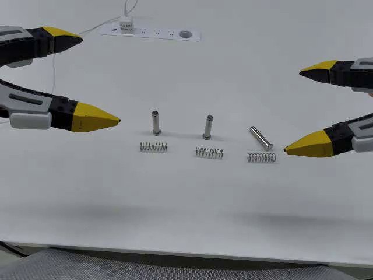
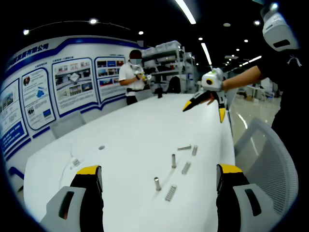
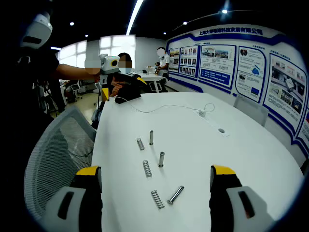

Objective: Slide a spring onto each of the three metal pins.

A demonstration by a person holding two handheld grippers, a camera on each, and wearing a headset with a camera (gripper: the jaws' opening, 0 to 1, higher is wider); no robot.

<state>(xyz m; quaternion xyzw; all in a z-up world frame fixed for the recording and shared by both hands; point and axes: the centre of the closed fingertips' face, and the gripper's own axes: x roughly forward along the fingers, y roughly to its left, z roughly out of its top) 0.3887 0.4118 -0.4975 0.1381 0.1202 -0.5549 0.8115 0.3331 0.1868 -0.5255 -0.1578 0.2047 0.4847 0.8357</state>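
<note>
Left gripper [image 1: 100, 80], right gripper [image 1: 292, 111] gape; power strip [image 1: 154, 32] beyond pins [image 1: 208, 126], springs [image 1: 209, 153].

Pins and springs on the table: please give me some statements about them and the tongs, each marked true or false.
1. The left tongs and the right tongs are both open. True.
2. All three pins stand upright. False: the left pin and middle pin stand, but the right pin lies on its side.
3. One spring is already on a pin. False: the left spring, middle spring and right spring lie on the table, each in front of a pin.
4. A power strip lies beyond the pins. True.
</note>
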